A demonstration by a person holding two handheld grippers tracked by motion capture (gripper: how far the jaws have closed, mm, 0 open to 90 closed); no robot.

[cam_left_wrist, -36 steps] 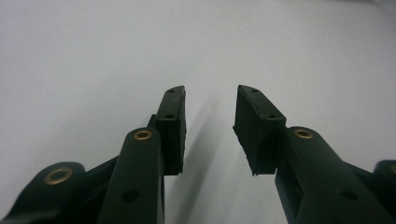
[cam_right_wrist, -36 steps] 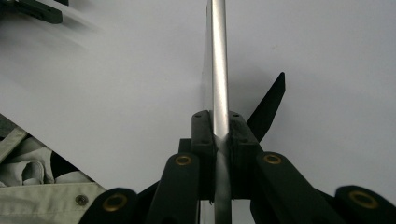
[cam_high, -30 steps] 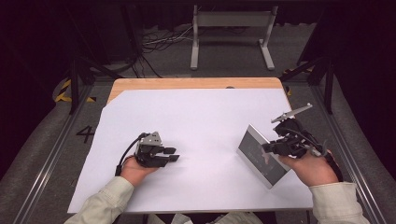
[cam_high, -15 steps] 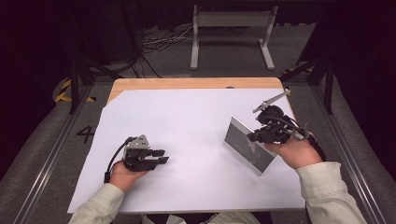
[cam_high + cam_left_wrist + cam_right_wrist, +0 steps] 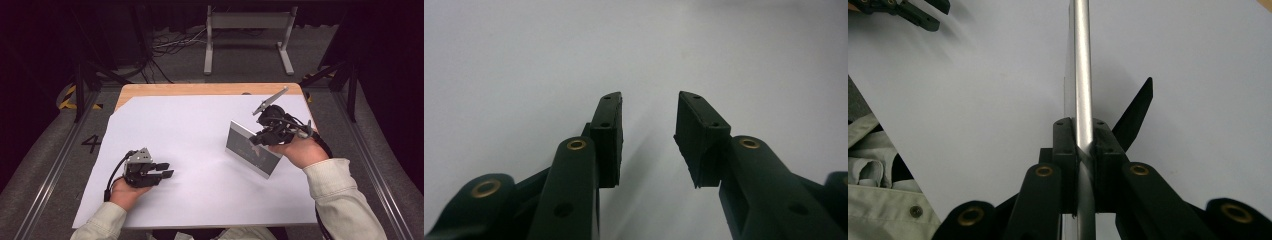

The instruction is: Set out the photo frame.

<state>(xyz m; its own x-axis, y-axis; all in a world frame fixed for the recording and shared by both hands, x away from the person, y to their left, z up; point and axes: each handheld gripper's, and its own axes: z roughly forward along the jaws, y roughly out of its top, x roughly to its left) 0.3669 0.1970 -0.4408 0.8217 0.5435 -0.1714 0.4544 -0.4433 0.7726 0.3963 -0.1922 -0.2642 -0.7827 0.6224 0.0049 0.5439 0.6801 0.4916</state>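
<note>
A dark room surrounds my worktop (image 5: 200,90), covered by a white sheet. My right gripper (image 5: 261,138) clamps the top edge of a silver-framed rectangular photo frame (image 5: 247,150), standing tilted at the right. My left gripper (image 5: 167,170) rests apart, jaws parted and empty. I judge I should lower it gently until its black back stand (image 5: 1135,115) takes the weight. The picture inside is hard to make out.

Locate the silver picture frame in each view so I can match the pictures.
High view: the picture frame stands right of centre on the white sheet, gripped at its top edge by the right gripper.
Left gripper view: open jaws over bare white sheet.
Right gripper view: frame edge runs up the centre, clamped between the jaws.
Shared landmark: the white sheet.
</note>
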